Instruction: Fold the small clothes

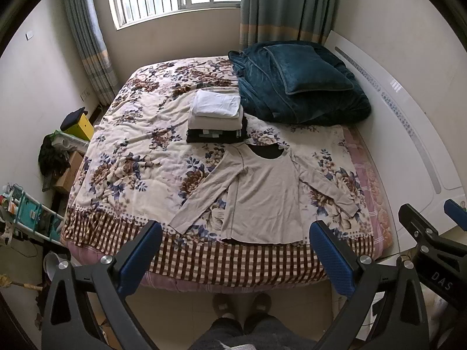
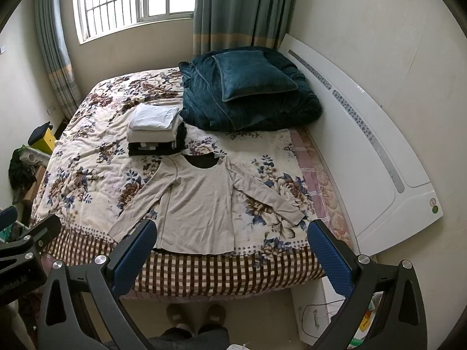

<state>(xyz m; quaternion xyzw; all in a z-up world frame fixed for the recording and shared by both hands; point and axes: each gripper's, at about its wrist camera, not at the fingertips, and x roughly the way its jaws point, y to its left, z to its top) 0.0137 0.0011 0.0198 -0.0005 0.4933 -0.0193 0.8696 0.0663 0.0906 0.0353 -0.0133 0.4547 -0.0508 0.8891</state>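
Hovering apart, empty, off the bed's [image 1: 364,172] near edge: left tongs [image 1: 236,250], right tongs [image 2: 233,248]. Beige shirt [image 1: 262,198] lies flat there, sleeves spread, ready for folding.

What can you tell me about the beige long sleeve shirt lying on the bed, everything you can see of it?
The beige long sleeve shirt lies flat and unfolded on the floral bedspread, hem at the bed's near edge, neckline pointing toward the stack of folded clothes, which it seems almost to touch. Both sleeves angle outward and down. It looks like thin, soft knit, slightly wrinkled, with dark fabric showing inside the scooped collar. Neither gripper touches it.
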